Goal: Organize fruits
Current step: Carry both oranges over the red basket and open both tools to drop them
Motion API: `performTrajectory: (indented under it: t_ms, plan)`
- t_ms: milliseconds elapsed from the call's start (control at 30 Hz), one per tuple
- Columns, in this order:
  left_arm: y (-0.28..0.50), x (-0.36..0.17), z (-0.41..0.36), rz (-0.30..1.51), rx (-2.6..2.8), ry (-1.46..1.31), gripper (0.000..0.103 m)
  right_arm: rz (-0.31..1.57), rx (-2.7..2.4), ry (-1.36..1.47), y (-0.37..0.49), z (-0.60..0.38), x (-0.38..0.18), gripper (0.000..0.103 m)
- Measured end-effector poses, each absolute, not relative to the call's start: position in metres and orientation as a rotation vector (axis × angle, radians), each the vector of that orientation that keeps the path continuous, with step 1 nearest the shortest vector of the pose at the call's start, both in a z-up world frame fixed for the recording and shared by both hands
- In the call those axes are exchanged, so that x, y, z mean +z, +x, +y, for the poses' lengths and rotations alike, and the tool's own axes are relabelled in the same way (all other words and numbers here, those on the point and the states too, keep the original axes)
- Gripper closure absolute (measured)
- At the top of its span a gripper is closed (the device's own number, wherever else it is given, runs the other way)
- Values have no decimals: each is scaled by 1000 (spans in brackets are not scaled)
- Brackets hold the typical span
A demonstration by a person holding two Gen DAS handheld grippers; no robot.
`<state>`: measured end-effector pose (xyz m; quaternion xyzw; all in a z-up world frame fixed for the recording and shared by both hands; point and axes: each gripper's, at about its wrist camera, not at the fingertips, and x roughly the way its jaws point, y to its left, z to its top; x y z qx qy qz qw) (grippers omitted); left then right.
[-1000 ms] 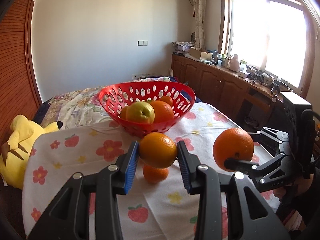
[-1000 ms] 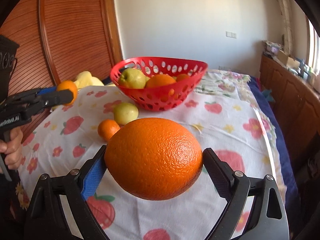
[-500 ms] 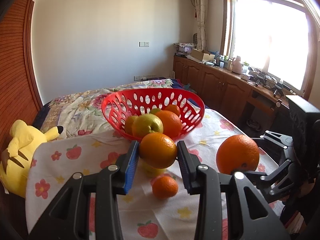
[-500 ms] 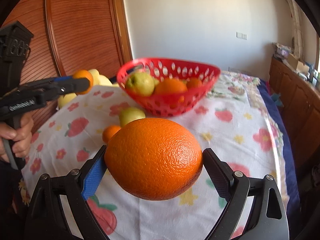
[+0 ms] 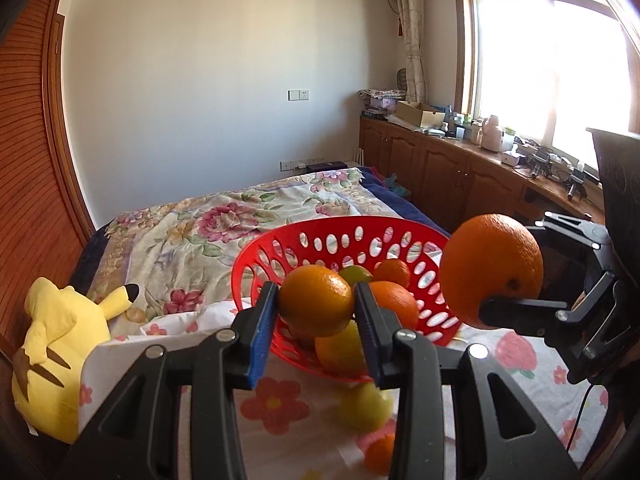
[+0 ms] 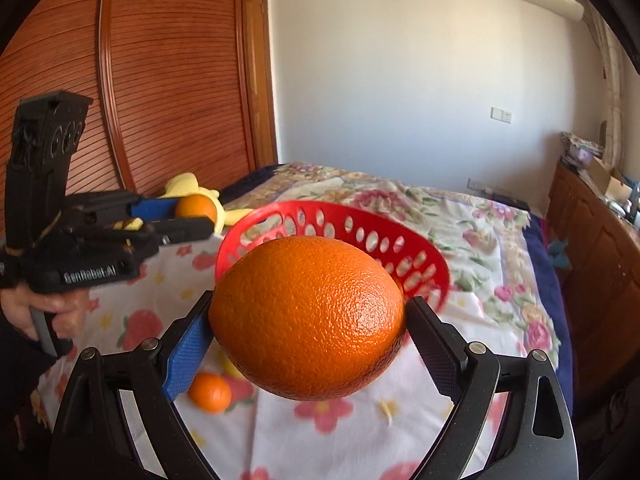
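From your left wrist camera, your left gripper (image 5: 316, 308) has its fingers clamped on a small orange (image 5: 316, 301), held in front of the near rim of the red basket (image 5: 256, 268). The basket sits on a white cloth with strawberries and flowers (image 5: 276, 400) and already holds oranges and a greenish fruit. A yellow-green fruit (image 5: 364, 406) and a little orange (image 5: 380, 454) lie on the cloth just beside the basket, blurred. To your right, the right gripper (image 5: 516, 308) holds a large orange (image 5: 492, 268) beside the basket's rim. A yellow plush toy (image 5: 56, 344) rests at the cloth's left edge, against the ribbed wooden door. Behind lie a flowered bedspread (image 5: 224, 216), a white wall, wooden cabinets cluttered on top, and a bright window.

From your right wrist camera, your right gripper (image 6: 308, 328) stands wide, its fingers pressed on both sides of the large orange (image 6: 308, 316), which hides much of the basket (image 6: 360, 224) behind it. At left your hand (image 6: 44, 312) grips the left gripper (image 6: 188, 216) with its small orange (image 6: 196, 207). A small orange (image 6: 210, 393) lies on the cloth below.
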<state>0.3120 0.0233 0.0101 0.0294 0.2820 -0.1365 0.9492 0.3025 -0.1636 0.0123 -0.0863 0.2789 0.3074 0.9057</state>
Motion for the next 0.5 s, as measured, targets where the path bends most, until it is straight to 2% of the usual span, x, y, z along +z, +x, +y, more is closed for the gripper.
performTrajectory:
  t_ms: [233,500]
  plan:
    - [355,-12,29,627,-266,59,66,641,654,-221,360,-129,5,9]
    - [370,-31,28,665,-275,46,66,725,645,-224,399,-111,-15,9]
